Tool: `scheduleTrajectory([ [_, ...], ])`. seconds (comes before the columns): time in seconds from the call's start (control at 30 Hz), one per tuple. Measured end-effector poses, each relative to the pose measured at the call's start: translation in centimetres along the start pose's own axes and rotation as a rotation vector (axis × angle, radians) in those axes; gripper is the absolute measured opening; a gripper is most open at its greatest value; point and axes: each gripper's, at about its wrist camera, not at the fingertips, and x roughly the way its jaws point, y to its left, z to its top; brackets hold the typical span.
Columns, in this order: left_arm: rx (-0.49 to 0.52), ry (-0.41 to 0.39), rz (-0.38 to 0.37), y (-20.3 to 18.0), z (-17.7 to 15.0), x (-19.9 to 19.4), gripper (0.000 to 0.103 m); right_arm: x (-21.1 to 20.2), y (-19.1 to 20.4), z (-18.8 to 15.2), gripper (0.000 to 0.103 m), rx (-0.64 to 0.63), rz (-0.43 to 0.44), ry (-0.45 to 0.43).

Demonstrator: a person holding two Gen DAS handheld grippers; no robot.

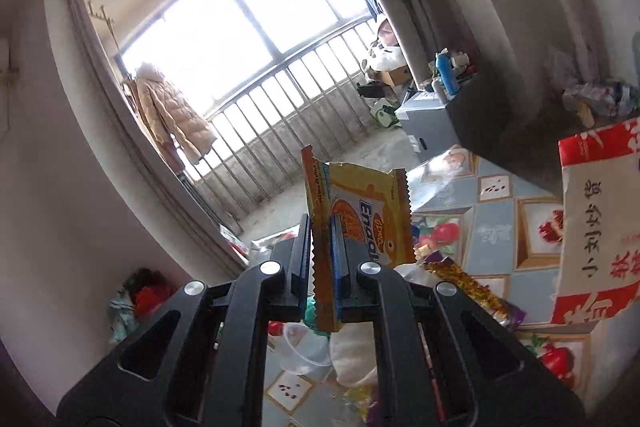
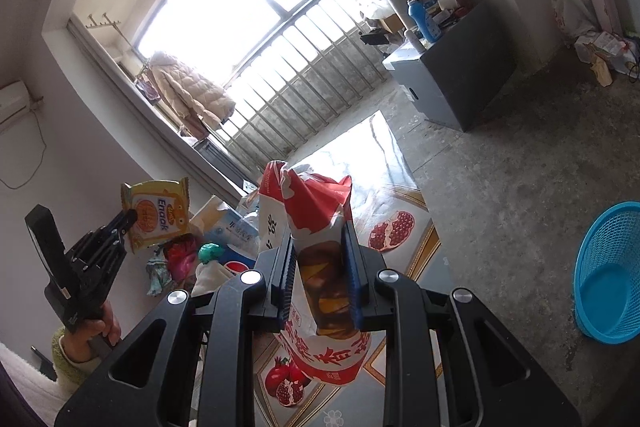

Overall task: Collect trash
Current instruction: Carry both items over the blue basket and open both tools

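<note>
My left tongs are squeezed narrow on a yellow snack wrapper, pinching it near one side so most of it sticks up past the tips. My right tongs are closed on a red and white paper bag, which stands up between the pads with its crumpled top above them. In the right wrist view the yellow wrapper hangs in the air to the left of the bag, well apart from it. Under the bag is the desk with its fruit-picture cloth, and more trash lies on it left of the bag: a blue tissue pack, a clear plastic cup and a shiny gold wrapper. Far to the right of the bag, down on the floor, sits a blue basket. I think that is where the trash should go. To do this well I should keep both grips tight, carry each piece right over the basket, and only then let go, so the light wrapper does not float away.
</note>
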Motion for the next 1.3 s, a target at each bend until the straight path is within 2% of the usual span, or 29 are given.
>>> scheduleTrajectory([
  [0.13,-0.169,0.050,-0.222,0.8,1.0,0.8,0.008,-2.3,-0.7,0.6,0.022,0.013,-0.005,-0.065],
  [0.27,-0.287,0.106,-0.501,-2.1,2.9,3.6,0.007,-6.8,-2.3,2.0,0.022,0.033,-0.096,-0.182],
  [0.43,-0.300,0.223,-0.795,-11.5,5.8,8.2,0.007,-13.7,-6.6,3.0,0.022,0.128,-0.317,-0.320],
  [0.5,-0.265,0.285,-0.886,-16.6,6.9,9.9,0.007,-15.7,-9.2,2.9,0.022,0.206,-0.404,-0.348],
  [0.57,-0.206,0.361,-0.938,-22.2,7.7,11.3,0.008,-17.1,-12.5,2.4,0.022,0.317,-0.459,-0.363],
  [0.6,-0.179,0.399,-0.959,-25.0,7.8,11.9,0.008,-17.5,-14.3,2.1,0.022,0.377,-0.478,-0.368],
  [0.77,-0.015,0.544,-0.961,-38.1,6.3,14.5,0.008,-17.2,-22.9,0.0,0.022,0.657,-0.564,-0.378],
  [0.9,0.074,0.635,-0.958,-46.8,4.3,16.4,0.008,-14.9,-29.0,-1.5,0.022,0.798,-0.692,-0.353],
  [0.97,0.095,0.665,-0.959,-50.5,3.3,17.3,0.008,-13.6,-31.4,-2.3,0.023,0.820,-0.752,-0.328],
  [1.03,0.107,0.671,-0.959,-53.1,2.7,17.5,0.009,-12.1,-33.4,-2.7,0.024,0.809,-0.815,-0.293],
  [1.07,0.107,0.672,-0.961,-54.4,2.4,17.7,0.009,-11.2,-34.4,-2.7,0.028,0.799,-0.844,-0.274],
  [1.13,0.123,0.677,-0.954,-56.0,1.5,17.8,0.017,-9.4,-36.6,-3.0,0.034,0.789,-0.885,-0.224],
  [1.2,0.142,0.679,-0.956,-57.3,1.1,17.6,0.040,-8.2,-38.6,-3.5,0.038,0.794,-0.888,-0.184],
  [1.3,0.143,0.643,-0.969,-57.6,1.8,16.8,0.044,-7.8,-39.6,-3.9,0.042,0.775,-0.911,-0.154],
])
